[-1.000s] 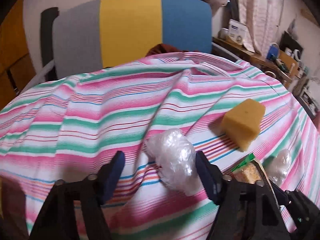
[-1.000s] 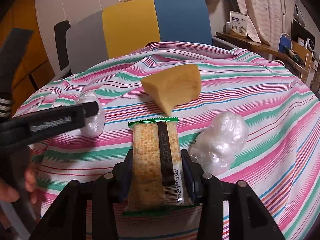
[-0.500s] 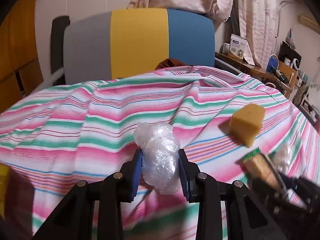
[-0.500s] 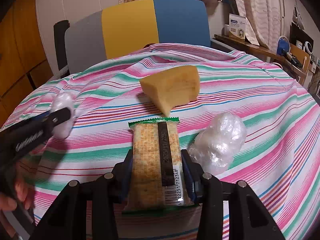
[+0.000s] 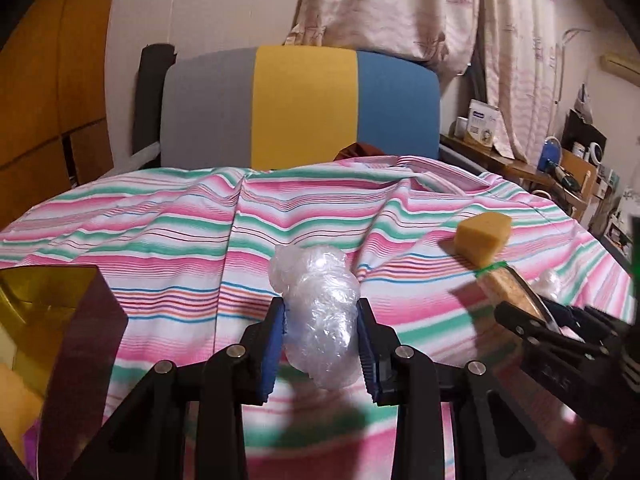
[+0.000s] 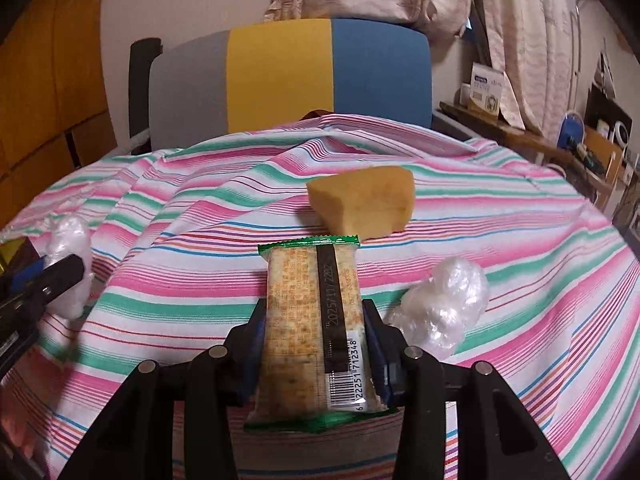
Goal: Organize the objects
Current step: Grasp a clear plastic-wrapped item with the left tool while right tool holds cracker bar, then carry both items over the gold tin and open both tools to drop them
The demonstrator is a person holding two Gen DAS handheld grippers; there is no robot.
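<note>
My left gripper (image 5: 322, 344) is shut on a crumpled clear plastic ball (image 5: 320, 312), held a little above the striped cloth (image 5: 168, 236). In the right wrist view that same ball (image 6: 70, 264) shows at the far left in the left gripper's tips. My right gripper (image 6: 314, 344) is shut on a cracker packet (image 6: 316, 320) with green ends and a barcode. A yellow sponge block (image 6: 366, 204) lies just beyond the packet. A second plastic ball (image 6: 440, 312) rests on the cloth right of the right gripper.
A dark box with a yellow inside (image 5: 56, 320) stands at the left edge in the left wrist view. A grey, yellow and blue chair back (image 5: 300, 108) rises behind the table. A cluttered shelf (image 5: 560, 168) runs along the right wall.
My left gripper closed on the plastic ball, lifted it off the cloth and carried it leftward; the dark box has come into view. The right gripper kept holding the packet in place.
</note>
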